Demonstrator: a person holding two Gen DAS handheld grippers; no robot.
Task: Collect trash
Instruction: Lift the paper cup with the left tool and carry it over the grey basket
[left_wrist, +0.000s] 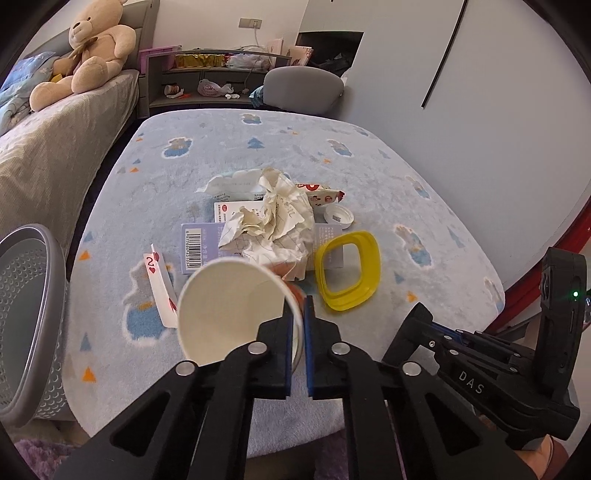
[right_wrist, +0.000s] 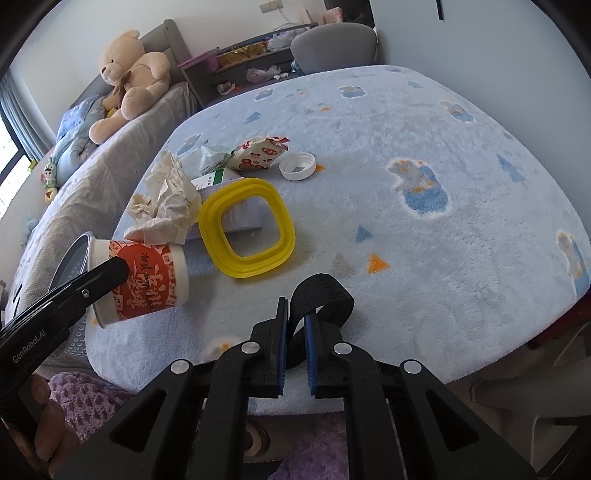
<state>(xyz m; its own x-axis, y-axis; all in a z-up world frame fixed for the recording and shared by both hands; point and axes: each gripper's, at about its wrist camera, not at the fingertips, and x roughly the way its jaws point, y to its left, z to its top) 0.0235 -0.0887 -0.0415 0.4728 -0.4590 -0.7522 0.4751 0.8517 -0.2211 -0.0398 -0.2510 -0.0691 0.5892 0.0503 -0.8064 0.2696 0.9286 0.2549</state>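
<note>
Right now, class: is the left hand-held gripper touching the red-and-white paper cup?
Touching. In the left wrist view the left hand-held gripper pinches the red-and-white paper cup at its rim, one finger inside, one outside.

A red-and-white paper cup (right_wrist: 147, 280) is held tipped on its side at the near left, its white mouth (left_wrist: 236, 314) open. Behind it, crumpled paper (left_wrist: 269, 225), wrappers (right_wrist: 258, 153), a white cap (right_wrist: 297, 167) and a yellow square ring (right_wrist: 247, 227) are strewn mid-table.
</note>
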